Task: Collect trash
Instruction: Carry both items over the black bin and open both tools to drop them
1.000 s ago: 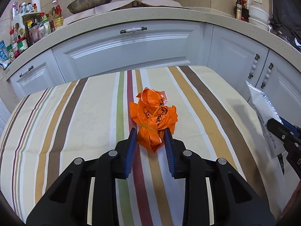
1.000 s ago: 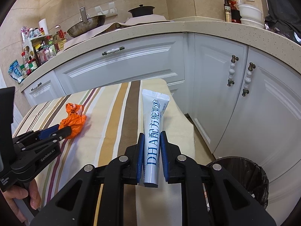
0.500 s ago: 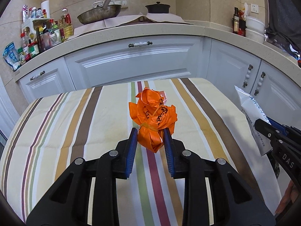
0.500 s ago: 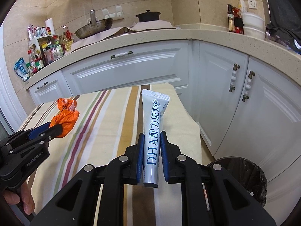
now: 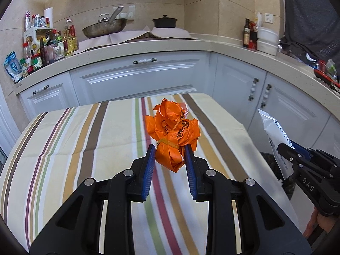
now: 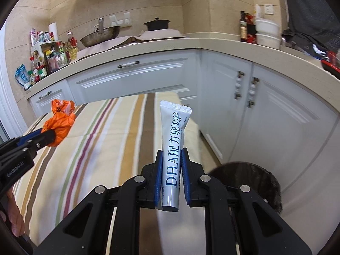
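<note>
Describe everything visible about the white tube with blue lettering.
The white plastic tube with blue lettering reads "DHA" near its lower end, followed by Chinese characters. Its far end is a flat crimped seal with a small notch; its near, rounder end faces the camera, and no cap shows. It looks glossy and soft. The right hand-held gripper is shut on its lower half, holding it lifted in the air, tilted forward, beside the striped tablecloth and near the dark round bin.
</note>
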`<state>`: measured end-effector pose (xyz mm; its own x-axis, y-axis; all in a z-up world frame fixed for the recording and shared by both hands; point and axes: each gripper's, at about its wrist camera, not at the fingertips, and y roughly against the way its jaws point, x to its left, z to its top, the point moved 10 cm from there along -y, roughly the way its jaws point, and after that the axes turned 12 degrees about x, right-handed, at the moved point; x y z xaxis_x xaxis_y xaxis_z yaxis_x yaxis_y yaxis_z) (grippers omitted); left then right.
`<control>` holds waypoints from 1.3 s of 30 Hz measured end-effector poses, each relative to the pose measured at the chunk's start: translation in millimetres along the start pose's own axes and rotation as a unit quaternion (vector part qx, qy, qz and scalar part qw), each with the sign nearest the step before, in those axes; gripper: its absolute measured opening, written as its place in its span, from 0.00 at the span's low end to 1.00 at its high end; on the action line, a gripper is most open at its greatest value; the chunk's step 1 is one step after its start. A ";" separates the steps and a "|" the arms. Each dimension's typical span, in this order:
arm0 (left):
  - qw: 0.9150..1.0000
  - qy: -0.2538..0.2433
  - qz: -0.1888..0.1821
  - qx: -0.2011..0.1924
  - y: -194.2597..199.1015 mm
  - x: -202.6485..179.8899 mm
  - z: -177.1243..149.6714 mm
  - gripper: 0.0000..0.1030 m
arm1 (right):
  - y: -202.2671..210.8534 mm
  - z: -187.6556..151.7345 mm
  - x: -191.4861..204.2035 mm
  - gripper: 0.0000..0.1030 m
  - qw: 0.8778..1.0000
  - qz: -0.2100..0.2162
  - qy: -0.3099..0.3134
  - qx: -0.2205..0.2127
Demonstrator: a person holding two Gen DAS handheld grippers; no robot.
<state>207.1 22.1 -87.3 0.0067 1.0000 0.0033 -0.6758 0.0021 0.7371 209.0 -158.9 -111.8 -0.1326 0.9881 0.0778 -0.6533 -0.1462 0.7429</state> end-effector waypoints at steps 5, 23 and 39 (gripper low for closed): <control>0.999 -0.023 -0.021 -0.004 12.4 -32.7 -8.4 0.27 | 21.4 -12.7 -31.7 0.17 0.999 -0.023 -0.021 -0.007; 0.990 -0.117 -0.085 -0.001 10.6 -165.3 -21.5 0.27 | 58.7 -40.6 -124.3 0.17 0.992 -0.078 -0.091 -0.030; 0.984 -0.160 -0.079 0.016 -45.8 -237.0 -17.1 0.27 | 19.7 -37.9 -166.5 0.17 0.992 -0.073 -0.103 -0.015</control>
<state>223.9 -214.9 -133.5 0.3449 0.9338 0.0956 -0.6240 0.1520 0.7665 190.0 -328.1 -135.3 0.1192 0.9870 0.1077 -0.6769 0.0014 0.7361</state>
